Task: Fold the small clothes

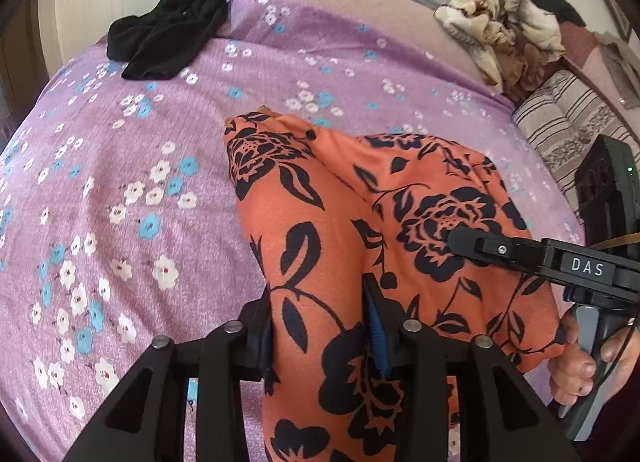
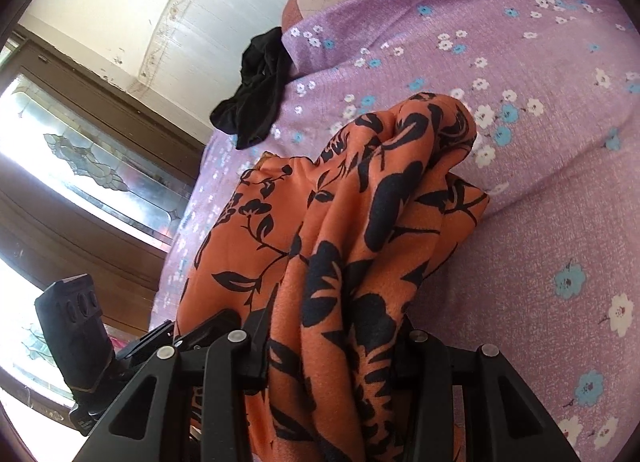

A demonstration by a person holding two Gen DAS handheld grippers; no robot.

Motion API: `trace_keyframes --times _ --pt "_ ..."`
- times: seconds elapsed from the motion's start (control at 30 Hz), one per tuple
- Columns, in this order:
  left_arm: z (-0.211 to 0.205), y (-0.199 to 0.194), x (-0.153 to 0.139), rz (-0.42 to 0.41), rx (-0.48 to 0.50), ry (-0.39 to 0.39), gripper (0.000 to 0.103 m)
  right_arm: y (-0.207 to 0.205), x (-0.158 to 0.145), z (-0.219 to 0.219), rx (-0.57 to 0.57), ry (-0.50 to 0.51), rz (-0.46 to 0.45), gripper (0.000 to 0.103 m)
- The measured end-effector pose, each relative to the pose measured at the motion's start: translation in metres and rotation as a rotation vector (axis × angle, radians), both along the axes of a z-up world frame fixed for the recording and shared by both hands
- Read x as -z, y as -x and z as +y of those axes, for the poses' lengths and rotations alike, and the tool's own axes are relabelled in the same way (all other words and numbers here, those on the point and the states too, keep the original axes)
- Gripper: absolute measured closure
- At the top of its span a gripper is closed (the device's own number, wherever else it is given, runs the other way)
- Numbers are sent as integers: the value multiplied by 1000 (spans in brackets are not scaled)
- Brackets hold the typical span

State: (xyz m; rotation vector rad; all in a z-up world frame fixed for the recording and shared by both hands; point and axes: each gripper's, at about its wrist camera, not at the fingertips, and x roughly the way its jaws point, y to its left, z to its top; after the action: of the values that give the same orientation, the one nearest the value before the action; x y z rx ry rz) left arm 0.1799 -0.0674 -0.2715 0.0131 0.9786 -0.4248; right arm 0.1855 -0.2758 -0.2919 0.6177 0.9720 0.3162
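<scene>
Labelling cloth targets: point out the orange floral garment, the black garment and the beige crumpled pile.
orange floral garment (image 1: 320, 198): left wrist view, upper panel.
black garment (image 1: 168, 30): left wrist view, middle.
beige crumpled pile (image 1: 504, 30): left wrist view, centre.

Orange black-flowered garment (image 1: 360, 230) on lilac white-and-blue-flowered sheet (image 1: 140, 182).

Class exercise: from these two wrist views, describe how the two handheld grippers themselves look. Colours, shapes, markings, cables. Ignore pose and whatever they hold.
Both are matte black. The left gripper shows angular linkage arms with silver pivot pins and a ridged blue pad. The right gripper has the same arms and pins; seen from the left wrist view, its body carries a white "DAS" label, a small screw, a grey handle and a thin cable.
</scene>
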Motion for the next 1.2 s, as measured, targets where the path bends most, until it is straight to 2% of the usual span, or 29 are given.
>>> trace_keyframes --times 0.1,0.2,0.3,0.4,0.47,0.53,0.57,0.63,0.7,0.73,0.77,0.83,0.9,0.97,1.07,1.2 --pt "7 4 -2 2 -15 6 54 4 1 -6 30 22 38 53" --pt "17 14 -14 -51 -41 -8 54 17 -12 -16 63 56 21 51" --pt "27 24 -23 -90 -74 -23 54 44 -33 -26 123 146 -53 51" --pt "32 34 -29 -129 -107 -51 54 76 -57 -30 163 187 -192 51" --pt "33 40 -28 -145 -122 -73 53 93 -68 -23 131 177 -277 51" --pt "32 42 -20 -137 -129 -109 48 100 -71 -10 67 155 -318 53" --pt "30 42 -14 -130 -137 -133 47 98 -69 -1 34 138 -311 54" --pt "30 42 -2 -127 -152 -171 41 87 -53 10 -8 101 -231 55" --pt "29 42 2 -132 -166 -200 35 70 -16 12 -25 83 -46 55" --pt "30 43 0 -135 -166 -195 35 65 0 9 -7 76 22 63" --pt "32 45 -3 -132 -166 -190 35 67 1 3 26 66 12 73" --pt "37 51 -10 -118 -175 -160 35 72 -10 -3 34 35 -1 76" --pt "45 60 -20 -103 -211 -128 33 84 -27 -4 52 86 -55 74" --pt "49 70 -34 -115 -253 -132 29 100 -44 -1 61 140 -111 74" --pt "53 89 -61 -186 -321 -183 22 123 -69 4 75 212 -162 74" --pt "55 119 -104 -314 -363 -215 19 156 -109 17 84 378 -245 74"
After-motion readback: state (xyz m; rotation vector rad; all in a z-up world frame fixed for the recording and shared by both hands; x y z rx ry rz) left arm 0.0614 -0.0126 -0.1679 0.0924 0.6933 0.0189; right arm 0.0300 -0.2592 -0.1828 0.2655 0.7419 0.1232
